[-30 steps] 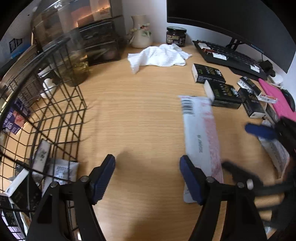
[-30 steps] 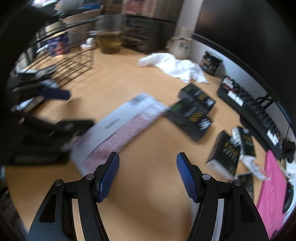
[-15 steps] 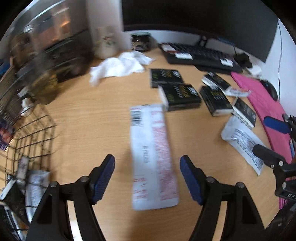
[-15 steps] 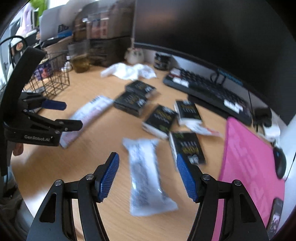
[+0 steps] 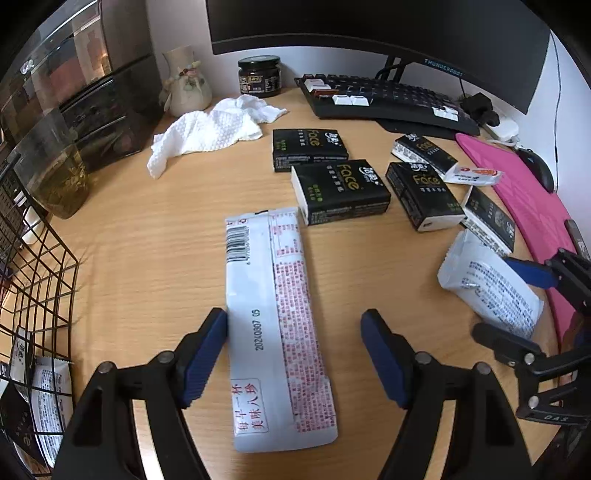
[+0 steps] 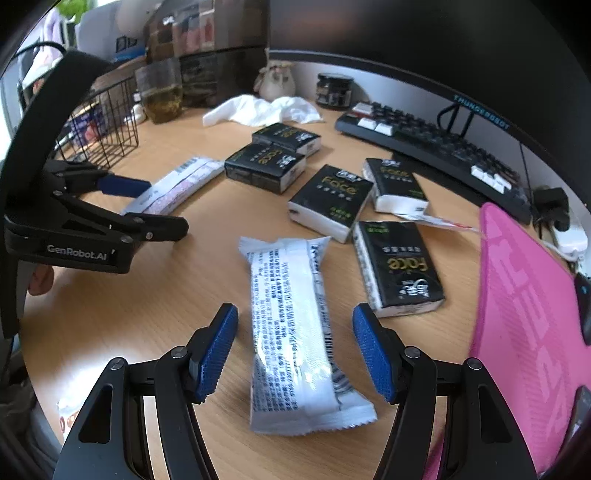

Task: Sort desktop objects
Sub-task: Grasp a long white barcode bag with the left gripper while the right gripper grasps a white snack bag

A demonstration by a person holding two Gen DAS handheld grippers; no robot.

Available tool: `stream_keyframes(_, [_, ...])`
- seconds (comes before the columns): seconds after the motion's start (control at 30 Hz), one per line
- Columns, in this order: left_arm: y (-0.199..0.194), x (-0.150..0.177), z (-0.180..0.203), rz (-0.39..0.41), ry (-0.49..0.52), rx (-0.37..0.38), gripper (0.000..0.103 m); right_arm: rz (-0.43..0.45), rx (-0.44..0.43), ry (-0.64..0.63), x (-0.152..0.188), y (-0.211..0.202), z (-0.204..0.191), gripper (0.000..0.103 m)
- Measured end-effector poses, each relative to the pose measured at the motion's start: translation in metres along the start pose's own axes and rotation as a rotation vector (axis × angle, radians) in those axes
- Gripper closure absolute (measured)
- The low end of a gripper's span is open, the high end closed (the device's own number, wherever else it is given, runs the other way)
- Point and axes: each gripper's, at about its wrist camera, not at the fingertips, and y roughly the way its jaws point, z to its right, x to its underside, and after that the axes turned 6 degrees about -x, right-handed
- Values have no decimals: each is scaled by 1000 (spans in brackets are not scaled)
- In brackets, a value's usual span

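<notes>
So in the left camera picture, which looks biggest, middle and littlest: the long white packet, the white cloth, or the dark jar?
1. Long white packet, though it lies nearest the camera, which makes it look bigger.
2. White cloth.
3. Dark jar, which is farthest back, so its true size is unsure.

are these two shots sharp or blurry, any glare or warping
Left wrist view: sharp, date print on the long sachet readable; strong fisheye bending the monitor edge. Right wrist view: slightly soft, white packet text smeared; bright glare on the desk lower left.
</notes>
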Motion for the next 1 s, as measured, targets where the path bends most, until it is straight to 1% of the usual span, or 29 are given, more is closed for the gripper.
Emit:
stream_keyframes(0.03, [-1, 1, -1, 4, 3, 2, 31, 3, -10, 2, 0, 1, -1, 39])
stream_keyframes(0.07, [-2, 1, -1, 7, 3, 1, 37, 1, -18, 4, -1, 1, -1, 40])
stream_keyframes(0.1, [-2, 1, -2, 10, 4, 0, 40, 1, -23, 4, -1, 2, -2, 43])
stream_keyframes(0.13, [-3, 1, -3, 11, 6, 2, 45, 2, -24, 5, -1, 2, -2, 47])
stream_keyframes(0.17, [-4, 1, -3, 10, 8, 4, 47, 6, -22, 7, -1, 1, -2, 58])
stream_keyframes(0.2, [-4, 1, -3, 9, 11, 4, 47, 9, -13, 12, -2, 1, -2, 66])
stream_keyframes(0.37, [-8, 4, -4, 2, 18, 0, 55, 10, -10, 33, -2, -1, -2, 66])
stream_keyframes(0.47, [-13, 5, -3, 7, 24, 2, 56, 20, -9, 42, -3, -7, -2, 66])
stream_keyframes(0.53, [-19, 7, -4, 13, 22, 16, 57, 31, -9, 49, -4, -13, -2, 66])
stream_keyframes(0.6, [-23, 8, -4, 14, 23, 21, 57, 42, -10, 54, -4, -19, -3, 66])
stream_keyframes(0.7, [-21, 11, 0, -7, 49, 10, 57, 44, -15, 53, -4, -26, -6, 66])
stream_keyframes(0.77, [-16, 11, -3, -9, 28, 8, 52, 44, -18, 51, -2, -28, -8, 66])
stream_keyframes(0.83, [-13, 9, -5, -9, 14, -3, 50, 45, -18, 49, -2, -28, -11, 66])
stream_keyframes(0.93, [-7, 3, -5, -4, 7, -16, 40, 46, -21, 49, -1, -28, -12, 66])
stream_keyframes(1.0, [-4, -2, -4, 2, 7, -21, 38, 43, -24, 54, -1, -25, -10, 66])
